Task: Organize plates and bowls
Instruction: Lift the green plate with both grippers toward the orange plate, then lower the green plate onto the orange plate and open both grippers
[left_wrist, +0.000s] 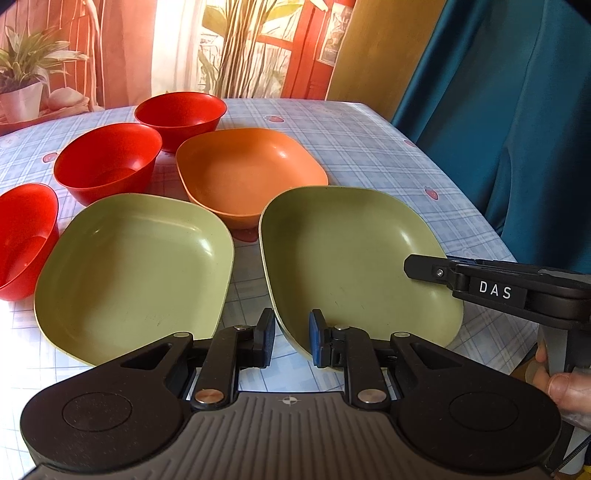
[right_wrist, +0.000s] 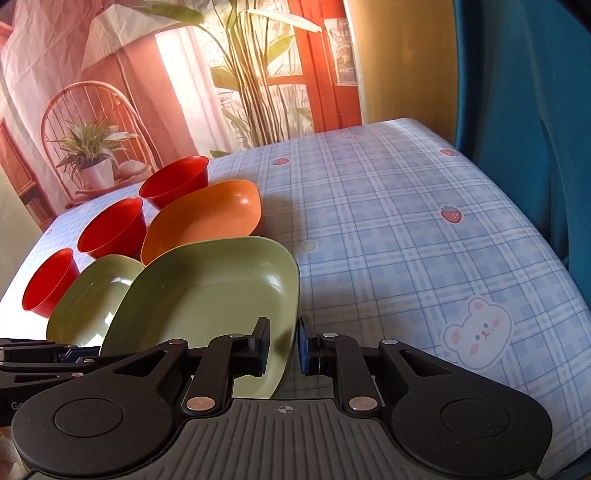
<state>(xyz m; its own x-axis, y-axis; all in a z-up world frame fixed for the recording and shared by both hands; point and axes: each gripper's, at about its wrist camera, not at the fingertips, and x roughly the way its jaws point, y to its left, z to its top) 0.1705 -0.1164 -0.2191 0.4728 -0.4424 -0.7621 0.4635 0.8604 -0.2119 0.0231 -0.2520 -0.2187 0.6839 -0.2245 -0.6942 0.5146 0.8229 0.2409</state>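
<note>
Nothing stacked yet; all six pieces lay singly on the checked surface (left_wrist: 369, 147).
- Three red bowls (left_wrist: 107, 162) in a row at the left.
- Orange plate (left_wrist: 251, 173) behind two green plates.
- Left green plate (left_wrist: 133, 273): untouched.
- Right green plate (left_wrist: 354, 258): left gripper (left_wrist: 291, 341) part-open astride its near rim; right gripper (right_wrist: 282, 345) likewise at its right rim, seemingly not clamped.
</note>
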